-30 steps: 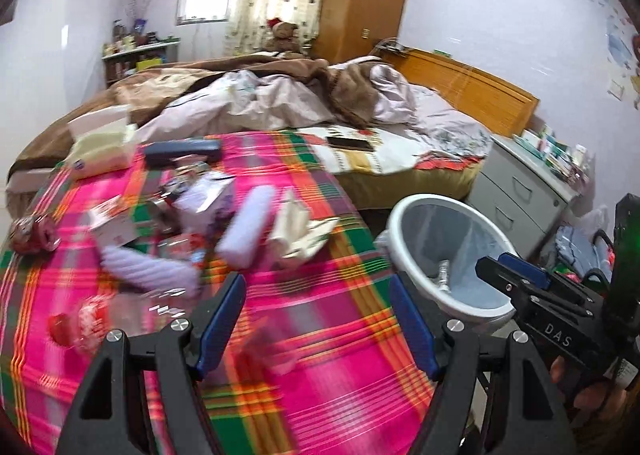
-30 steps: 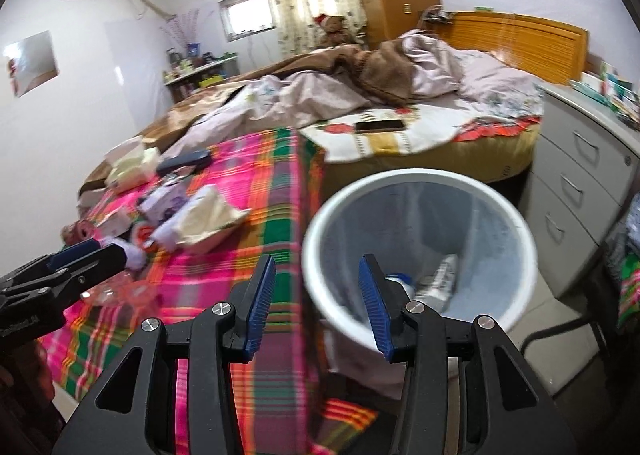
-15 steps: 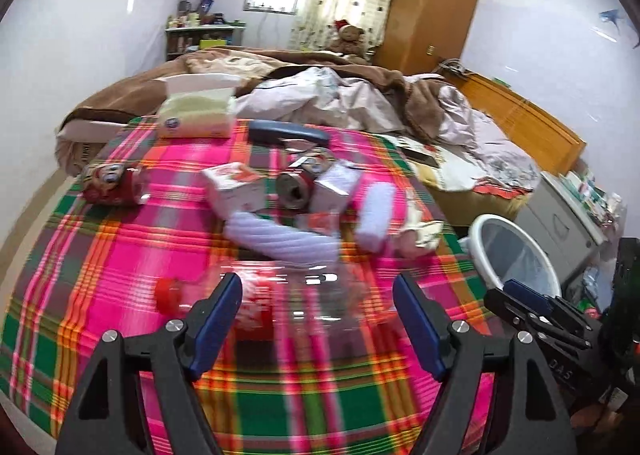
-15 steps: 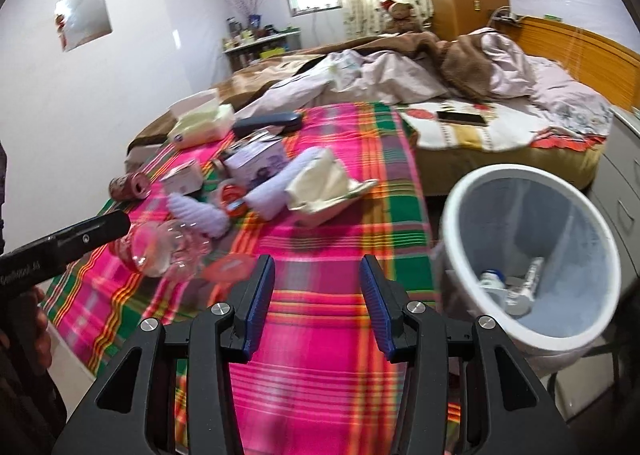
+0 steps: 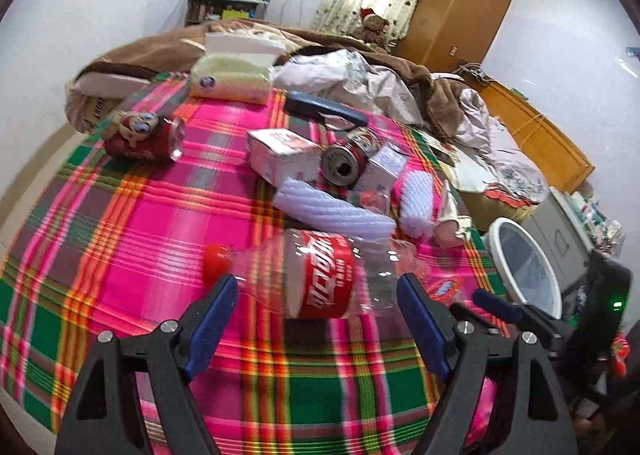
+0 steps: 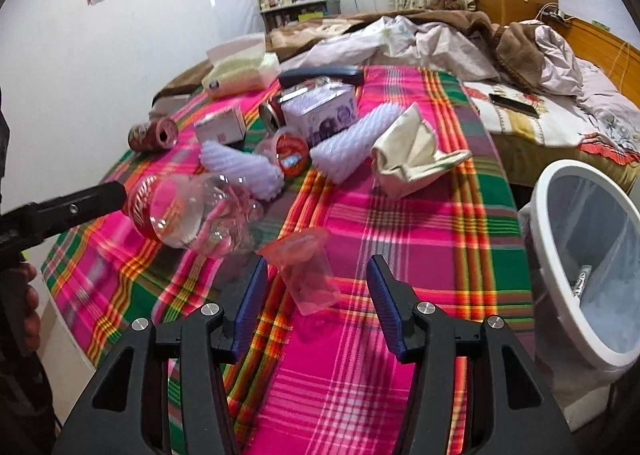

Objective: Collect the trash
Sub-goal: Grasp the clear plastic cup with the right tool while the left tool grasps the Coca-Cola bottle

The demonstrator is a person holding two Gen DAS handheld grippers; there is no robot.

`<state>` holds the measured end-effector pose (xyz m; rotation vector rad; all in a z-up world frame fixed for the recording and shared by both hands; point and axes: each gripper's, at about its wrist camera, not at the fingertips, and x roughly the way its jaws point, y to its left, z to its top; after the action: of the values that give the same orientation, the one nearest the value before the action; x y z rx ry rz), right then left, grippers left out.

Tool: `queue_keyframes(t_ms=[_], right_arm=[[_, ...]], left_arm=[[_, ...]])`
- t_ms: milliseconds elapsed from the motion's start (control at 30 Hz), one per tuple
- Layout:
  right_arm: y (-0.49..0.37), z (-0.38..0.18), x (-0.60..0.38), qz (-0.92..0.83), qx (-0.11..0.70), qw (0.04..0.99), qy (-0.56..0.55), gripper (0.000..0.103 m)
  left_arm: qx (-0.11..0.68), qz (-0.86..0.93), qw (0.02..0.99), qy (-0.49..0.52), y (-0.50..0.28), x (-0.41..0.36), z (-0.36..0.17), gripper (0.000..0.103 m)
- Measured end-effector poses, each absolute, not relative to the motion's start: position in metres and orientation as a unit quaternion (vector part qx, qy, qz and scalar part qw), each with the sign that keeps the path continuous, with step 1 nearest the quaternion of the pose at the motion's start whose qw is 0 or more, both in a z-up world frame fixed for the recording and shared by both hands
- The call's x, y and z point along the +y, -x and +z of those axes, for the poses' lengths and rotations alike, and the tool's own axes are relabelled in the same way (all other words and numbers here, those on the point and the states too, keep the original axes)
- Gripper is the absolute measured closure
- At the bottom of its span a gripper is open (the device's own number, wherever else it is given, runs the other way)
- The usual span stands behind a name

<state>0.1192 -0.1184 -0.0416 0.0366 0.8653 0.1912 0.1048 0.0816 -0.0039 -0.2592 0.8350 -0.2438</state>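
Observation:
A clear plastic bottle [image 5: 320, 275] with a red label and red cap lies on the plaid cloth [image 5: 120, 239]; it also shows in the right wrist view [image 6: 180, 211]. My left gripper [image 5: 316, 307] is open, its jaws on either side of the bottle. My right gripper [image 6: 316, 295] is open around a clear plastic cup [image 6: 308, 271] with a reddish rim lying on its side. The white trash bin [image 6: 592, 255] stands off the right edge of the cloth with some trash inside.
More litter lies further back: white foam sleeves [image 5: 332, 211], small cartons [image 5: 280, 153], a crushed can [image 5: 346, 163], a red can [image 5: 140, 133], a crumpled cream bag [image 6: 412, 151] and a tissue pack [image 5: 232, 75]. Rumpled bedding [image 6: 440, 39] lies beyond.
Both grippers have swung left from the bin to the cloth and moved closer. The left now straddles the bottle, the right the plastic cup.

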Motion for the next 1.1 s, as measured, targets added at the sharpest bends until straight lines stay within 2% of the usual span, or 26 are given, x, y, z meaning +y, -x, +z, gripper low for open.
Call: queue_keyframes(t_ms=[233,300,333,400,767,1100], right_arm=[[-0.126,-0.048,-0.118,0.088,0.43,0.898,-0.004,0.05],[-0.128,-0.048,-0.118,0.088,0.431,0.898,0.0,0.059],[-0.128,-0.048,-0.118,0.088,0.431,0.898,0.003,0.066],[-0.13,-0.048,-0.119,0.086,0.431,0.898,0.008,0.072],[-0.133,-0.044,-0.128,0.086,0.424,0.902,-0.003,0.073],[-0.135,-0.045,-0.143,0.076,0.42,0.904,-0.019,0.073]], left_arm=[[0.427,-0.123,0.883,0.15,-0.122,0.074,-0.016,0.019],[0.43,-0.125,0.879,0.164,-0.128,0.074,-0.017,0.018],[0.431,-0.126,0.877,0.171,-0.129,0.074,-0.017,0.018],[0.436,-0.124,0.872,0.184,-0.136,0.075,-0.019,0.017],[0.452,-0.084,0.858,0.23,-0.169,0.071,-0.03,0.016],[0.481,-0.084,0.852,0.189,-0.167,0.041,-0.037,0.015]])
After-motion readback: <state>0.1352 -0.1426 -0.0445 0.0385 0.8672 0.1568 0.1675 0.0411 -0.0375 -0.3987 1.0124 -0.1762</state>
